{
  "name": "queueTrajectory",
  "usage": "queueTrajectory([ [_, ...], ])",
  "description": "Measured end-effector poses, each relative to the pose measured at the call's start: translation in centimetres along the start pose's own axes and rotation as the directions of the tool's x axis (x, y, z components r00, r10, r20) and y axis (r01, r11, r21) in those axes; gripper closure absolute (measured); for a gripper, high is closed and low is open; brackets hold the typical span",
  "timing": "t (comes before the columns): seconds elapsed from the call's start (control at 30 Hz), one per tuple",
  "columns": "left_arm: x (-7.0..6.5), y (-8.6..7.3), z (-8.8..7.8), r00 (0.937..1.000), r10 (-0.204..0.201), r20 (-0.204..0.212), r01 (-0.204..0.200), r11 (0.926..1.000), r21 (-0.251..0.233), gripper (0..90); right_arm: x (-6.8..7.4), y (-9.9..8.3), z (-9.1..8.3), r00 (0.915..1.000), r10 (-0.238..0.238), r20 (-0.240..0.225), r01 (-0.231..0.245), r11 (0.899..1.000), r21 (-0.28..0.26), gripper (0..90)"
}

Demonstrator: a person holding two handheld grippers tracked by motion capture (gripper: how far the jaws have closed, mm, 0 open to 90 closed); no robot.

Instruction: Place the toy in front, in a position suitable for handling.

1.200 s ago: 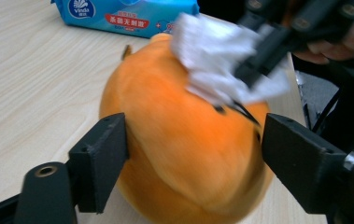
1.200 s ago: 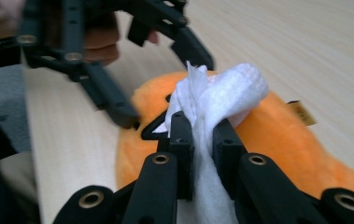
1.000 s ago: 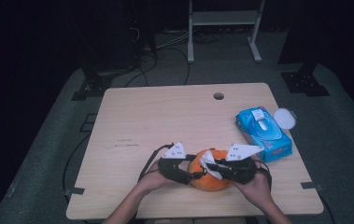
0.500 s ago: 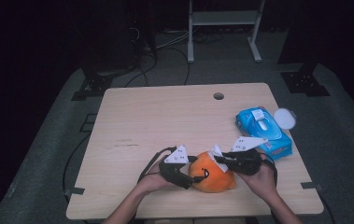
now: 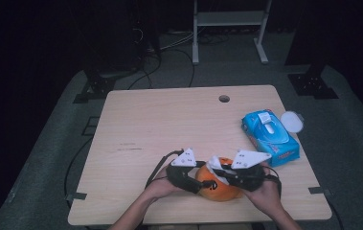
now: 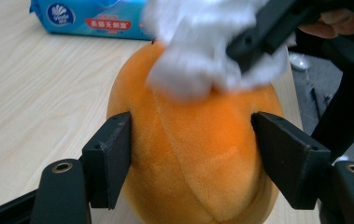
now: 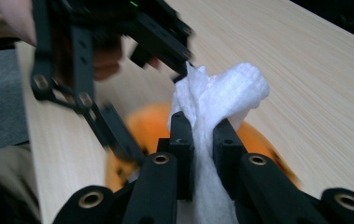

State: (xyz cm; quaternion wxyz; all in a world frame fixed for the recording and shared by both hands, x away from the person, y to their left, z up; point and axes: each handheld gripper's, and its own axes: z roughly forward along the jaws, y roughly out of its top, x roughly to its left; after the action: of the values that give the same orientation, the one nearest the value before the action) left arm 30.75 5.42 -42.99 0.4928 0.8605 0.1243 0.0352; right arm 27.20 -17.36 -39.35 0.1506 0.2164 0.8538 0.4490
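Note:
An orange plush fruit (image 5: 220, 189) sits near the table's front edge. My left gripper (image 5: 203, 184) reaches it from the left. In the left gripper view its black pads (image 6: 114, 158) press on both sides of the fruit (image 6: 198, 154); the jaws have just been closing with the fruit between them. My right gripper (image 5: 217, 170) comes in from the right, shut on a crumpled white wipe (image 7: 226, 88). The wipe (image 6: 202, 51) rests on top of the fruit (image 7: 146, 121).
A blue pack of wet wipes (image 5: 270, 136) lies at the table's right edge, with a round white lid (image 5: 291, 120) just behind it. A small hole (image 5: 224, 98) sits near the far edge of the wooden table (image 5: 169, 124). Dark stands and cables lie beyond.
The right gripper with the wipe rose a little off the fruit, then came back down onto its top. The left hand stayed beside the fruit.

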Motion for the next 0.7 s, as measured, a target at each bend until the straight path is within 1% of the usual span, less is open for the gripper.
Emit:
queueTrajectory([
  [0.03,-0.2,0.1,0.0,0.9998,0.018,-0.004,-0.018,0.9998,0.010,29.7,0.4,0.5,0.5,0.9998,-0.016,-0.013,0.016,1.000,0.000,80.7],
  [0.07,-0.4,0.2,0.0,0.9990,0.044,-0.011,-0.044,0.9988,0.020,29.8,0.6,0.7,0.8,0.9995,-0.027,-0.018,0.027,1.000,0.001,80.7],
  [0.13,-0.6,0.1,-0.1,0.9982,0.057,-0.020,-0.057,0.9981,0.026,30.1,0.7,1.1,1.5,0.9991,-0.037,-0.020,0.037,0.999,0.009,80.6],
  [0.17,-0.5,0.0,-0.1,0.9982,0.057,-0.018,-0.057,0.9981,0.025,30.4,0.4,1.1,1.5,0.9992,-0.034,-0.021,0.035,0.999,0.011,80.6],
  [0.27,-0.4,-0.2,-0.1,0.9986,0.052,-0.013,-0.052,0.9985,0.020,30.8,-0.4,0.8,1.1,0.9997,-0.025,0.008,0.025,1.000,0.017,80.7],
  [0.33,-0.4,-0.2,0.0,0.9987,0.049,-0.013,-0.049,0.9986,0.019,30.8,-1.1,0.3,0.7,0.9997,-0.007,0.023,0.007,1.000,0.023,80.7],
  [0.37,-0.4,-0.2,0.0,0.9988,0.047,-0.014,-0.047,0.9988,0.016,30.8,-1.6,-0.1,0.3,0.9995,0.012,0.029,-0.012,1.000,0.025,80.7],
  [0.47,-0.3,-0.2,0.0,0.9990,0.043,-0.012,-0.043,0.9990,0.010,30.8,-2.3,-1.0,-0.5,0.9981,0.035,0.051,-0.036,0.999,0.032,80.7],
  [0.53,-0.3,-0.2,0.1,0.9985,0.053,-0.011,-0.053,0.9985,0.012,30.7,-2.3,-1.2,-0.8,0.9976,0.043,0.054,-0.045,0.999,0.030,80.7],
  [0.6,-0.5,-0.1,0.1,0.9981,0.060,-0.015,-0.059,0.9981,0.018,30.7,-1.9,-1.1,-0.8,0.9979,0.027,0.059,-0.028,0.999,0.029,80.7],
  [0.7,-0.6,-0.1,0.1,0.9972,0.073,-0.016,-0.073,0.9972,0.018,30.8,-1.2,-0.3,-0.3,0.9993,0.007,0.037,-0.008,1.000,0.021,80.7],
])
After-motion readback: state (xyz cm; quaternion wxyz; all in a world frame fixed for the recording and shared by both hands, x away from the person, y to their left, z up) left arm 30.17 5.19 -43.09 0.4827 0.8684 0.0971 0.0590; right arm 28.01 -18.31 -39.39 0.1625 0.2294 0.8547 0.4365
